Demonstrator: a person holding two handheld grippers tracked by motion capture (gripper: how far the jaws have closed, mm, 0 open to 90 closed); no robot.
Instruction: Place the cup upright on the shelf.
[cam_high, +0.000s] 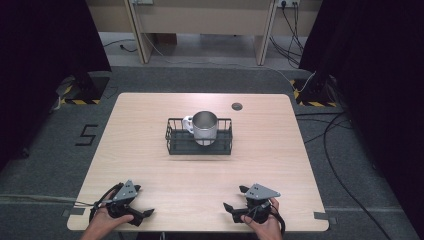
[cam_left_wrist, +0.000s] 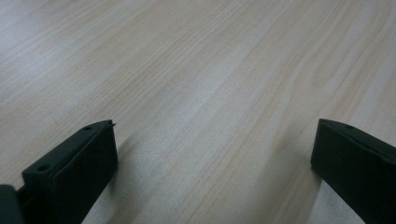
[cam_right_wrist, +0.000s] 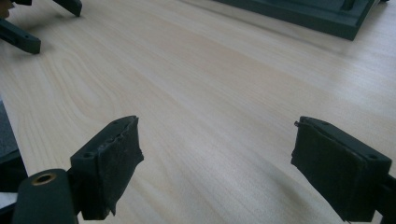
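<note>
**Both grippers wide open and empty at the near edge; mug in its wire basket at mid-table**

We see a pale wood-grain table (cam_high: 150, 165) with rounded corners. Near its middle sits a dark wire basket (cam_high: 175, 142), rectangular, its long axis running left to right across the table. Inside it stands a metal mug (cam_high: 205, 127), upright, mouth open to the ceiling, with a dull brushed-steel look; its white handle (cam_high: 188, 123) points to the left. A small dark round disc (cam_high: 237, 106) lies flat in the tabletop beyond the basket.

We find the left gripper (cam_high: 142, 214) and the right gripper (cam_high: 236, 198) near the table's near edge, well apart, each held in a hand and topped by a grey three-cornered plate. The left gripper's (cam_left_wrist: 212, 154) black jaws stand far apart with bare wood between them. The right gripper (cam_right_wrist: 217, 163) is likewise spread wide, clasping nothing; its pads (cam_right_wrist: 123, 154) look worn and ragged at the edges.
</note>
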